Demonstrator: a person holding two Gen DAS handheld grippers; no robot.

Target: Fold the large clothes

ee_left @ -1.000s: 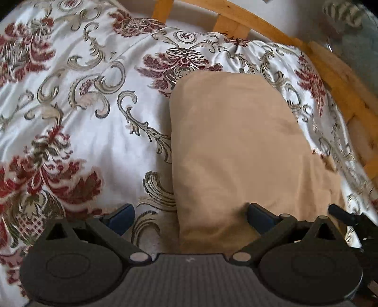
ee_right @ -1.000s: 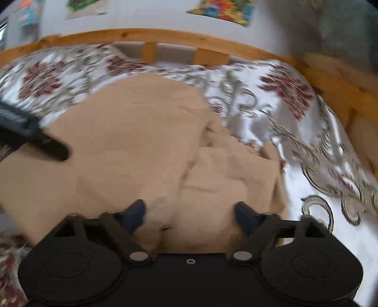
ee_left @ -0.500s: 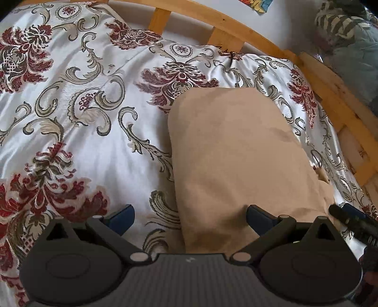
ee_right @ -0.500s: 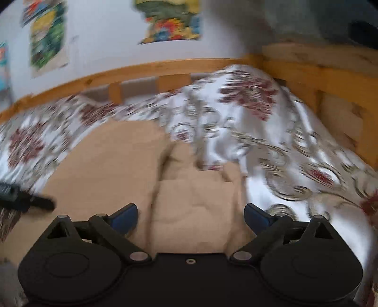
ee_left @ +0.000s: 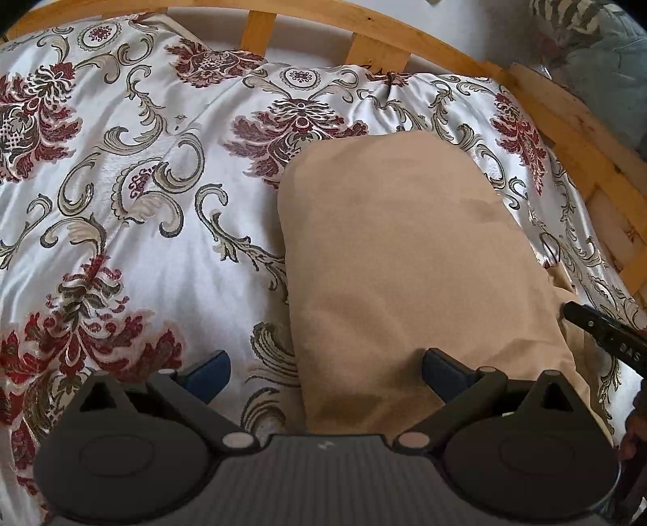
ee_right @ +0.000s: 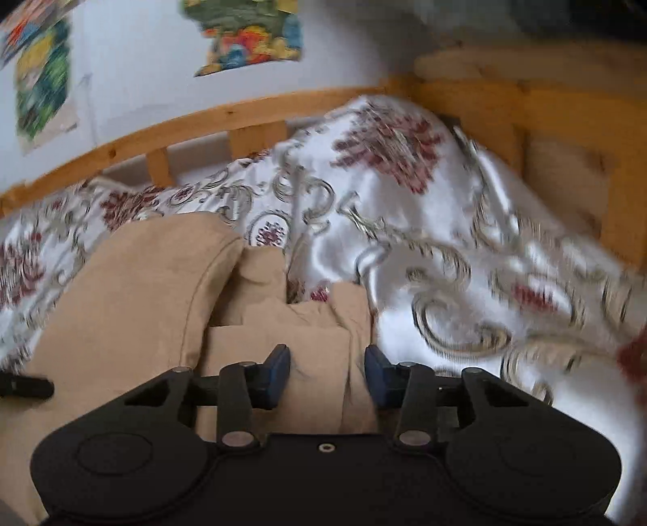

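While tan garment (ee_left: 408,259) lies folded on patterned bedspread (ee_left: 133,226), left gripper (ee_left: 325,374) spread wide over its near edge, holding nothing, right gripper (ee_right: 327,374) closing around loose tan fold, pads not yet pressing.

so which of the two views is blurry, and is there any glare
Right wrist view: motion-smeared, worst on the floral bedspread and wall posters, with satin sheen blown out. Left wrist view: sharp, soft even light on the tan garment; fisheye bends the wooden bed rail.
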